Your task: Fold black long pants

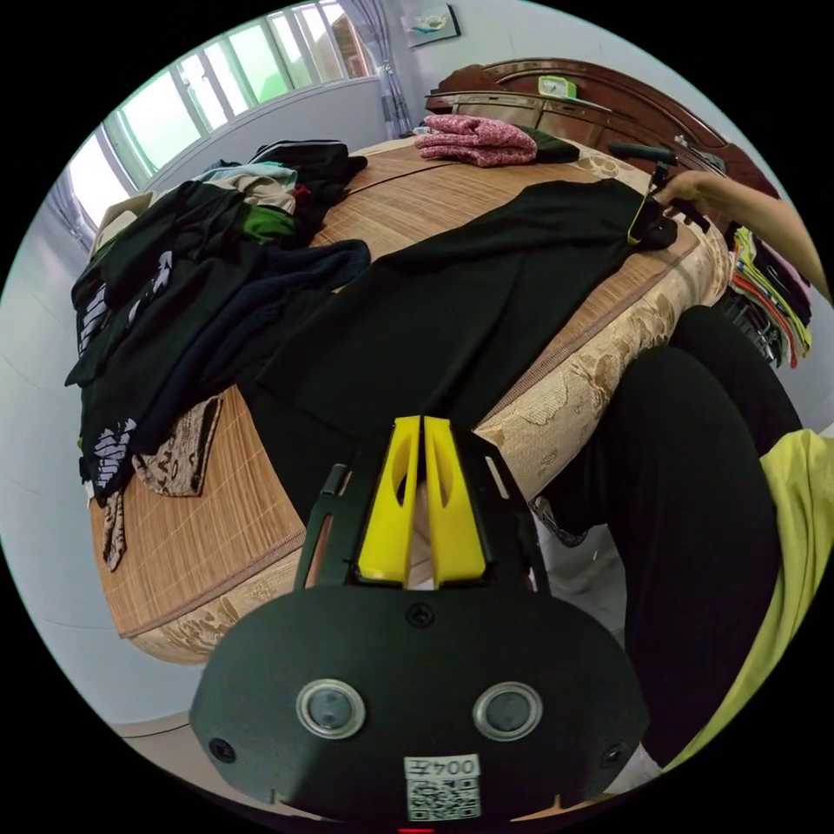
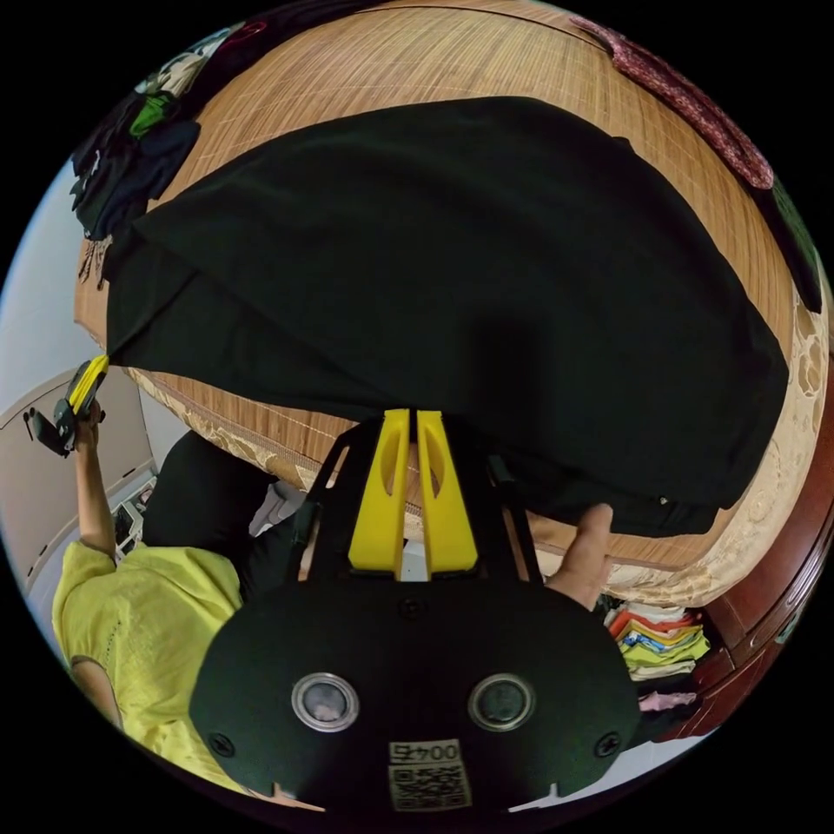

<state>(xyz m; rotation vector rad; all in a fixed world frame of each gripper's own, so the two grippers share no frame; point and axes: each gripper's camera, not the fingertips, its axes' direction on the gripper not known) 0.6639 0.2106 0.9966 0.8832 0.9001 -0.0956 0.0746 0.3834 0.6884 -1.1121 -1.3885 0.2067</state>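
over at the left of the left gripper view, a heap of dark clothes (image 1: 182,287) sits on the bed's woven mat (image 1: 208,521). beside it the black long pants (image 1: 460,304) lie spread flat across the mat, reaching the bed edge. the left claw (image 1: 422,426) has its yellow jaws pressed together, pinching the pants' near edge. farther right, the right claw (image 1: 645,228) nips the far end of the pants, a hand (image 1: 691,187) behind it. in the right gripper view the right claw (image 2: 411,419) is likewise closed on the pants' hem, with a finger (image 2: 586,543) alongside.
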